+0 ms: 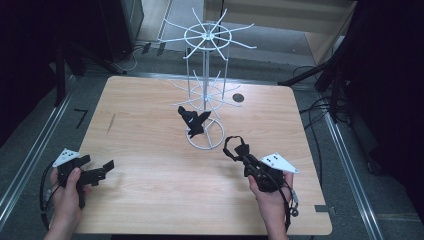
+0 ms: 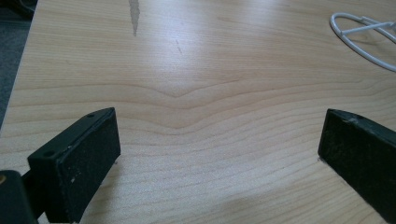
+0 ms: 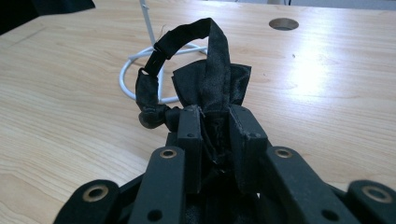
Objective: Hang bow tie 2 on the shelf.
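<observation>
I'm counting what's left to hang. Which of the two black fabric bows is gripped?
The bow with the loop, clamped in the right gripper. The other bow lies at the white rack's base ring.

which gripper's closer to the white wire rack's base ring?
Right. The right gripper, shut on a black fabric loop, sits just off the base ring toward the person's right. The left gripper, fingers open, rests far off near the table's left edge.
</observation>
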`<state>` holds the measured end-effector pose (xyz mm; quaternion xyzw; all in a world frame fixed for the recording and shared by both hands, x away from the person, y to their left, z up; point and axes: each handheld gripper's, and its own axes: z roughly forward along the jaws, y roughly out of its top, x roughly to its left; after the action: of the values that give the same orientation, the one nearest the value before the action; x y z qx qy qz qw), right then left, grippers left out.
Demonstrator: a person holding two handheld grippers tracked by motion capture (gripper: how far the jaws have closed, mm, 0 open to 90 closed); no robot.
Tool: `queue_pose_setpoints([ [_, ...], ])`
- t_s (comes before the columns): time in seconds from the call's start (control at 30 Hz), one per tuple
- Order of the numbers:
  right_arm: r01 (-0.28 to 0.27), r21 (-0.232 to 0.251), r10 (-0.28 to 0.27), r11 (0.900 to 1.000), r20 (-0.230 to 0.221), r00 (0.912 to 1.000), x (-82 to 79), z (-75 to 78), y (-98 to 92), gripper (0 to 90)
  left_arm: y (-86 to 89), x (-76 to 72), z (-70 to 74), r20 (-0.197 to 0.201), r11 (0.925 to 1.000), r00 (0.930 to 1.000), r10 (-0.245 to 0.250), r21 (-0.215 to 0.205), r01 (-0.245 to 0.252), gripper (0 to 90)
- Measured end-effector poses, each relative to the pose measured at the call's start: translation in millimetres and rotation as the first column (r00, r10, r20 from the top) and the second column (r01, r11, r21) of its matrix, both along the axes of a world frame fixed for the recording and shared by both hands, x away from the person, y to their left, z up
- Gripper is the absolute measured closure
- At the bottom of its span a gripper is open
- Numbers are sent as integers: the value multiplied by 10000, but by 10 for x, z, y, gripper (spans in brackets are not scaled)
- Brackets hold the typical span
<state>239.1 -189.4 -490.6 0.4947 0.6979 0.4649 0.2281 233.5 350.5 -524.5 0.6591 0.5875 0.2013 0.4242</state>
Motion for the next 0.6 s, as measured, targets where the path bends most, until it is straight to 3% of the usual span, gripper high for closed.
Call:
queue_pose_setpoints([
  [0.6, -174, 340, 156, 9993, 531, 9985, -37, 134, 99, 767, 0, -1, 0, 10, 10000, 10000, -8, 15, 8, 0],
])
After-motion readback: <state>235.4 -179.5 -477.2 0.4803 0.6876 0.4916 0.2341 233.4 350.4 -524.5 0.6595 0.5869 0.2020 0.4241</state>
